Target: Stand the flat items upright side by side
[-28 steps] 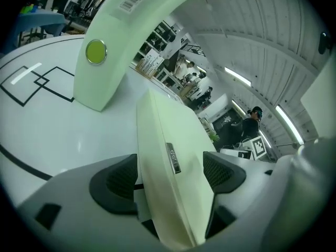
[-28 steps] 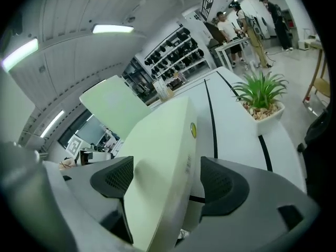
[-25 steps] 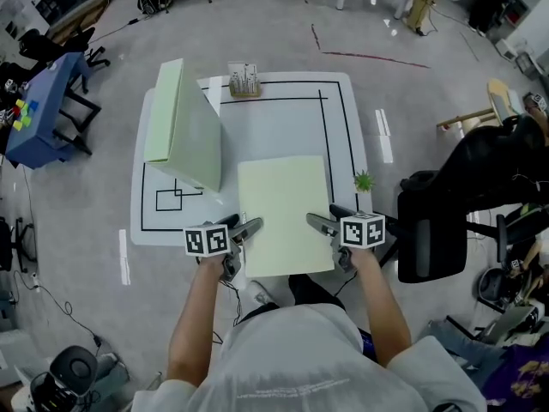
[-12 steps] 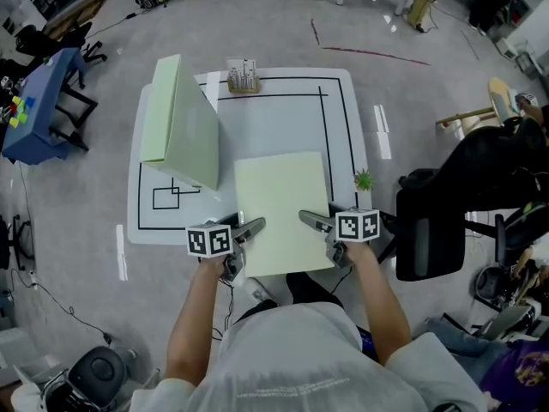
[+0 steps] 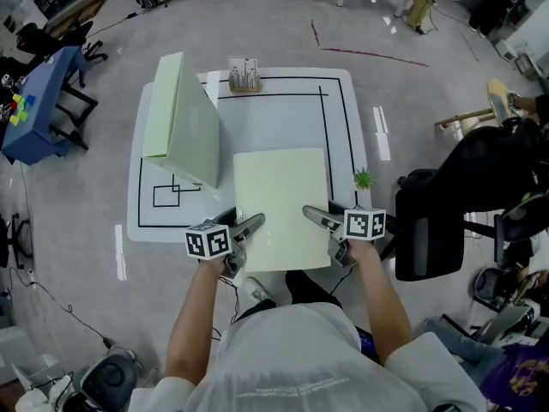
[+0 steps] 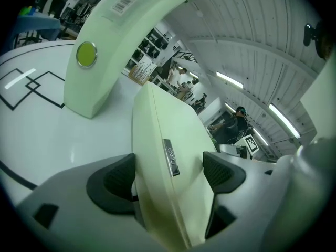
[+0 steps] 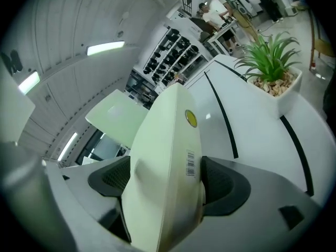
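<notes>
Gripping the flat folder (image 5: 281, 209) at its near corners, the left gripper (image 5: 250, 226) and right gripper (image 5: 316, 220) each have their jaws spread wide over its thickness with both pads against it. The right gripper's jaws have just been opening, yet the folder fills the gap between them. The head view alone shows this folder lying at lower centre, its near edge past the table (image 5: 283, 110) rim, and the upright folder (image 5: 180, 123) standing at the table's upper left, well apart from it. Only the left gripper view shows a metal tag (image 6: 170, 158) on the held folder's edge and a round sticker (image 6: 86, 54) on the upright one. Only the right gripper view shows a yellow dot (image 7: 191, 118) and barcode (image 7: 190, 164) on the held folder. The table is white with black lines (image 5: 327, 127); a small rack (image 5: 244, 77) sits at its top edge and a plant (image 5: 364, 179) at its right edge. Around it lie grey floor (image 5: 257, 24) with a red line (image 5: 369, 56), a blue table (image 5: 39, 101) at upper left and a black chair (image 5: 433, 230) at right.
</notes>
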`<control>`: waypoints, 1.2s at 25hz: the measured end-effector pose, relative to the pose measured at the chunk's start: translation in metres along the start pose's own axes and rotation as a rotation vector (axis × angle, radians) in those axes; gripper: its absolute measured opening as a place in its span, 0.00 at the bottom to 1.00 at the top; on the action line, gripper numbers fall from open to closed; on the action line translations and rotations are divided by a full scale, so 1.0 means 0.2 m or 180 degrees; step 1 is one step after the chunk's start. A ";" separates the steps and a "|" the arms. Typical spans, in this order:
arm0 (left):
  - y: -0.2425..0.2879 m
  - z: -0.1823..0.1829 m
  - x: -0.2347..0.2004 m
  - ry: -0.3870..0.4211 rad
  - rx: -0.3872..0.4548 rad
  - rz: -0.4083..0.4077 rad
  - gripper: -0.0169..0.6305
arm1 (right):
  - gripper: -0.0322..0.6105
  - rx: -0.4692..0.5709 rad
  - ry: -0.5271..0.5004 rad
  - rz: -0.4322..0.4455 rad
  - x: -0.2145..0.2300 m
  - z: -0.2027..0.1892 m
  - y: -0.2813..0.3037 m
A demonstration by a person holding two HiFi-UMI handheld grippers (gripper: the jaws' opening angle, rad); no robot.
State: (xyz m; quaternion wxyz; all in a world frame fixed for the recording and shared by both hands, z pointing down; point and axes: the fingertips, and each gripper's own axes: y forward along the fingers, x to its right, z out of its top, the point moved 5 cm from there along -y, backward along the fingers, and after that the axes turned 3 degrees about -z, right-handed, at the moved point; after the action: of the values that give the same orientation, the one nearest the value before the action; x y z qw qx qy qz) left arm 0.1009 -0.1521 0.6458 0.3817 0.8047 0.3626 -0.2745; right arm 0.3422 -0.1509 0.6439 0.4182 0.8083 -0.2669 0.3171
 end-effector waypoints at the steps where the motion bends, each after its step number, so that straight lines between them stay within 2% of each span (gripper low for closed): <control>1: 0.00 0.02 0.01 0.0024 0.0040 -0.0011 0.65 | 0.72 0.0027 0.0045 0.0018 0.00 0.01 0.00; 4: -0.01 0.06 0.03 0.0141 0.0128 -0.0021 0.65 | 0.72 0.0030 0.0187 0.0021 0.00 0.00 0.00; 8: 0.00 0.08 0.05 0.0434 0.0052 0.0015 0.65 | 0.72 0.0128 0.0478 0.0050 0.03 -0.01 0.01; 11: -0.02 0.10 0.06 0.0599 0.0083 0.0009 0.65 | 0.72 0.0198 0.0696 0.0239 0.02 0.01 -0.01; 14: -0.03 0.10 0.06 0.0713 0.0062 0.0019 0.65 | 0.72 0.0036 0.0702 0.0451 0.01 -0.01 -0.02; 16: -0.03 0.10 0.05 0.0726 0.0026 0.0012 0.65 | 0.72 0.0021 0.0683 0.0515 0.01 -0.03 -0.02; 18: -0.03 0.10 0.05 0.0724 0.0024 0.0011 0.65 | 0.72 0.0126 0.0693 0.0596 -0.01 -0.04 -0.02; 20: -0.03 0.11 0.06 0.0732 0.0058 0.0011 0.65 | 0.72 0.0285 0.0787 0.0816 -0.07 -0.03 -0.01; 22: -0.04 0.11 0.05 0.0740 0.0105 0.0009 0.65 | 0.72 0.0364 0.0860 0.0855 -0.06 -0.01 -0.01; 24: -0.04 0.12 0.03 0.0718 0.0120 0.0000 0.65 | 0.72 0.0379 0.0873 0.0898 -0.03 0.01 -0.02; 27: -0.05 0.12 0.01 0.0616 0.0109 -0.0063 0.65 | 0.61 0.0317 0.0881 0.1117 -0.06 0.01 -0.01; 30: -0.06 0.12 0.01 0.0548 0.0140 -0.0093 0.65 | 0.62 0.0249 0.0889 0.1254 -0.09 -0.02 0.00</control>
State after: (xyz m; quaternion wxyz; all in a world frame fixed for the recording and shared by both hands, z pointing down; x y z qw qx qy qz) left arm 0.0886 -0.1669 0.6265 0.3273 0.8281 0.3997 -0.2177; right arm 0.3304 -0.1448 0.6323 0.3495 0.7045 -0.3465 0.5114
